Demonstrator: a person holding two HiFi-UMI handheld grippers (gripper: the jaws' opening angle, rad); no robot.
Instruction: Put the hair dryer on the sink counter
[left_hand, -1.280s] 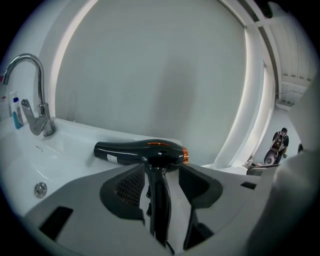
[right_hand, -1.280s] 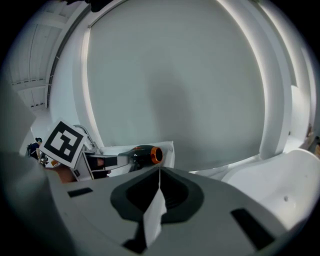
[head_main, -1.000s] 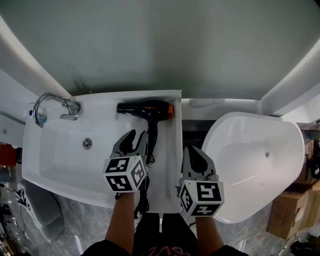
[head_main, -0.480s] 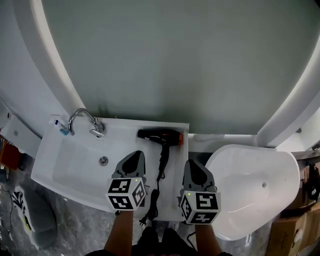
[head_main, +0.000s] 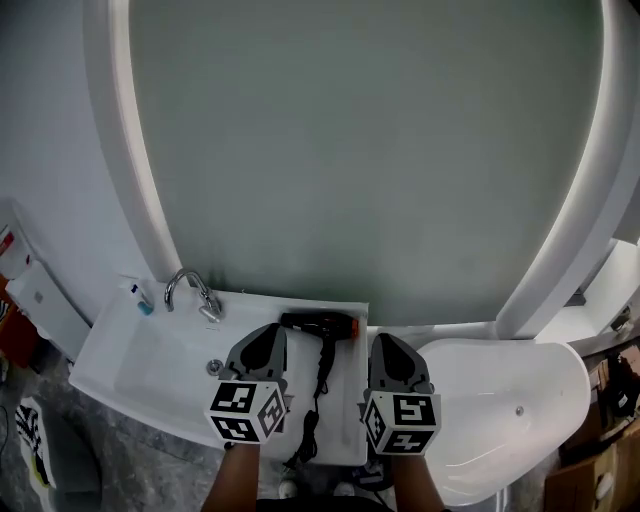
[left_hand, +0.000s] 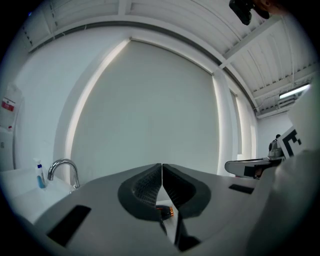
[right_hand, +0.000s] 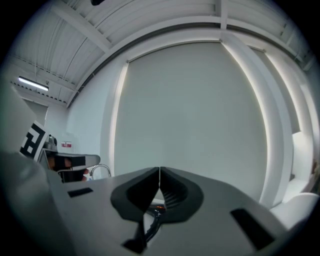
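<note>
Hair dryer (head_main: 320, 324) lies flat on the tabletop (head_main: 346, 390), right of the faucet (head_main: 190, 286) (cord (head_main: 322, 376) trailing frontward). Left tongs (head_main: 266, 334) and right tongs (head_main: 386, 342), also right of the faucet, are fully closed and empty, clear of the dryer.

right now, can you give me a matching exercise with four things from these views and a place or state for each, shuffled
Things
1. hair dryer
2. faucet
3. white tub
4. left gripper

Places or states
a. jaws shut, nothing between them
b. at the back edge of the sink, toward its left
c. lying on the sink counter
d. to the right of the sink

Pairs: 1-c, 2-b, 3-d, 4-a
</note>
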